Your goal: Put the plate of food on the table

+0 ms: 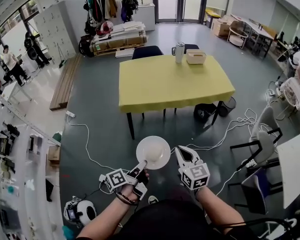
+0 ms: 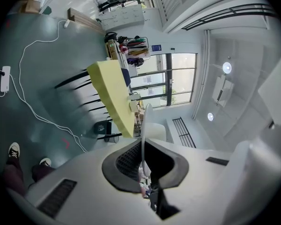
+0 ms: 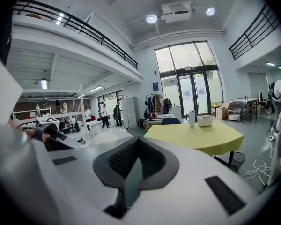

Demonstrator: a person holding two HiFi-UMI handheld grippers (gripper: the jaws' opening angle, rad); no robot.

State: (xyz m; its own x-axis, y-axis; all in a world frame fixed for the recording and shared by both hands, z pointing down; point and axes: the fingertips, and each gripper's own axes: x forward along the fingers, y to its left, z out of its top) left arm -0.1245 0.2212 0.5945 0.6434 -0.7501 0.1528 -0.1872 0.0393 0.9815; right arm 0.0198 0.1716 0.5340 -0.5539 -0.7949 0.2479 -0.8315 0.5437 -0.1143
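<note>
black-sleeved forearms come in from 6 o'clock of the head view, each hand around a white gripper with a marker cube. left gripper (image 1: 143, 165) sits at about 7 o'clock of the round white plate (image 1: 153, 149); its own view shows the fingers pinched on the plate's thin rim, the plate (image 2: 145, 118) seen edge-on and rising from between them. a pale mound lies on the plate, too washed out to name. right gripper (image 1: 182, 150) hovers just beside the plate at its 3 o'clock, not touching it; its fingers are drawn together to a thin slit with nothing between them (image 3: 136, 143).

the plate hangs in the air above the grey-green floor (image 1: 95, 99), well apart from the table. a white cable (image 1: 85, 146) trails across the floor at 9 o'clock of the plate.

at 12 o'clock stands the rectangular table under a yellow cloth (image 1: 175, 84). on its far edge sit a steel tumbler (image 1: 179, 52) and, just beside it at 3 o'clock, a beige box (image 1: 196, 57). a dark blue chair (image 1: 147, 51) is tucked behind the table at its 11 o'clock.
</note>
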